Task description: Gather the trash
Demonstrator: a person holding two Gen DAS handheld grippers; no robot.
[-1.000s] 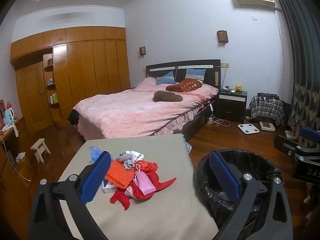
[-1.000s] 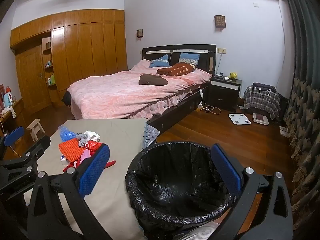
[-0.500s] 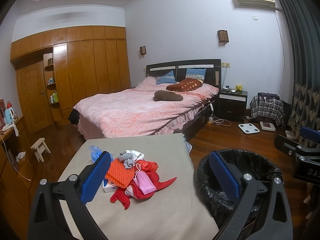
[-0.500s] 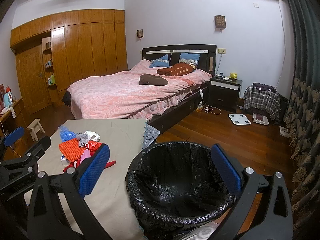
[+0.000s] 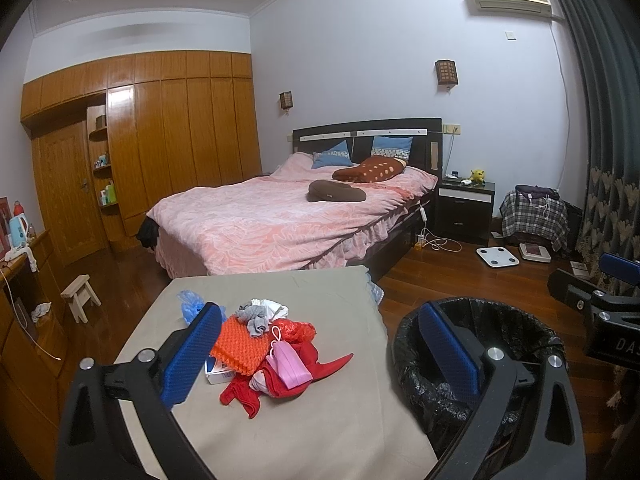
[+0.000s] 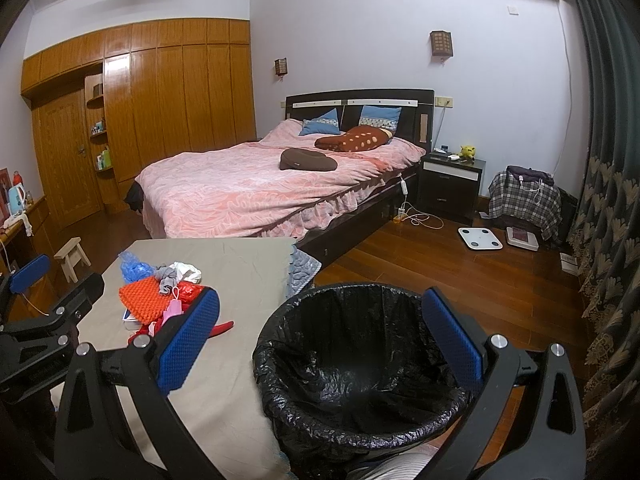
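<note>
- Left tongs (image 5: 316, 350) are sitting wide apart, nothing between the pads, hanging above the bench (image 5: 328, 420) and aiming at the trash pile (image 5: 268, 344) in the lower centre of the left wrist view.
- Right tongs (image 6: 320, 338) are also spread and empty, framing the bin (image 6: 360, 364) at the lower centre of the right wrist view.
- Pile is resting on the bench, mid-left of the cloth: orange knitted piece (image 5: 240, 346), red fabric (image 5: 280, 380), pink mask (image 5: 290, 364), grey-white rags (image 5: 260, 314), blue plastic bag (image 5: 192, 306) and a small white box (image 5: 218, 376), all touching or overlapping.
- Bin is standing just beside the bench's right edge, black liner folded over the rim and mouth gaping, so items are likely meant to go straight across, a short carry.
- Bin is looking empty as far as visible; judging the task as not yet started.
- Next move, my read: left tongs are closest to the pile, so dropping onto a top item like the mask makes sense.
- Risk: tangled fabric may be dragging neighbours off the bench edge.
</note>
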